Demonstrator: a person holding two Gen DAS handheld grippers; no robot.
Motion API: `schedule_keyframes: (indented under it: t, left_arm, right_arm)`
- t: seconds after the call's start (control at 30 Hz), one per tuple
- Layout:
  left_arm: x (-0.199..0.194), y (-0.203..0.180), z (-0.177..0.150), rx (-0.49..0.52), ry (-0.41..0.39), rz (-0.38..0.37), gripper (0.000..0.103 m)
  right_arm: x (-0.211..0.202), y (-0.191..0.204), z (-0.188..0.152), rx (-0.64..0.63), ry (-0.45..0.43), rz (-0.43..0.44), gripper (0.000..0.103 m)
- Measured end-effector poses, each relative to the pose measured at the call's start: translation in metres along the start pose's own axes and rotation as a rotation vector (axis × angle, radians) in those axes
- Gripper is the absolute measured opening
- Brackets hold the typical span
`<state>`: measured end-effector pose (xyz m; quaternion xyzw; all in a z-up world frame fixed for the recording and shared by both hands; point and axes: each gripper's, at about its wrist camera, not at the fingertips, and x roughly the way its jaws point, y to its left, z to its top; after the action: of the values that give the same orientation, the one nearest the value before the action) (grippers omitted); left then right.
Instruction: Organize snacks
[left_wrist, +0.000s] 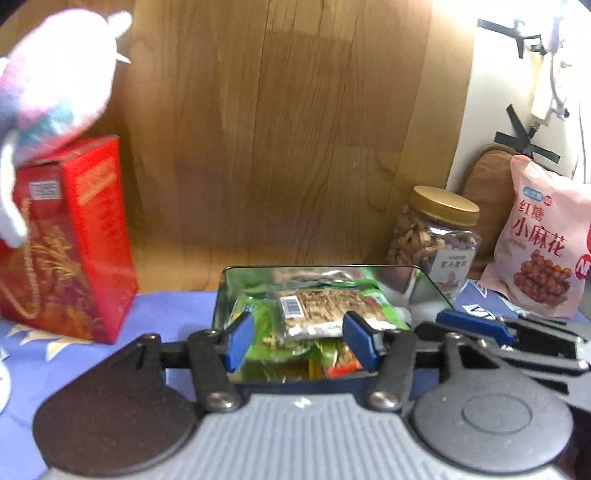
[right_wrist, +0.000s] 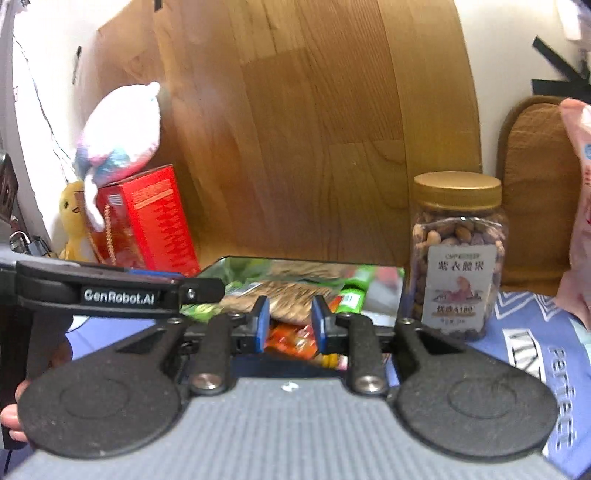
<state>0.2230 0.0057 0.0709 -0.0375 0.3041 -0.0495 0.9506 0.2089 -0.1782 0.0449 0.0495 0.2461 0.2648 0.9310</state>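
A shiny metal tin (left_wrist: 225, 291) sits on the blue cloth, filled with several snack packets; a clear packet of brown snack bars (left_wrist: 321, 310) lies on top of green and red ones. My left gripper (left_wrist: 297, 341) is open and empty, just above the tin's near edge. My right gripper (right_wrist: 290, 323) is open with a narrower gap, empty, over the same tin (right_wrist: 384, 280) from the right. The right gripper also shows at the right in the left wrist view (left_wrist: 476, 325). A nut jar with gold lid (right_wrist: 456, 254) stands right of the tin.
A red gift box (left_wrist: 70, 240) with a plush toy (left_wrist: 55, 81) on top stands left of the tin. A pink snack bag (left_wrist: 543, 236) leans at the far right beside the nut jar (left_wrist: 436, 236). A wooden board (left_wrist: 277, 129) stands behind. A yellow toy (right_wrist: 74, 221) sits far left.
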Motion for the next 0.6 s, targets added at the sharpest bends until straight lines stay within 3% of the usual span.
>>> schedule_keyframes:
  t: [0.53,0.6]
  left_arm:
    - [-0.110,-0.018,-0.089,-0.048,-0.041,0.037,0.061]
    - [-0.121,-0.021,-0.098,-0.040,-0.048,0.049,0.064]
  right_arm:
    - [-0.101,0.039,-0.068,0.133,-0.036,-0.038,0.034]
    - [-0.112,0.046,-0.073,0.131,-0.040,-0.041,0.040]
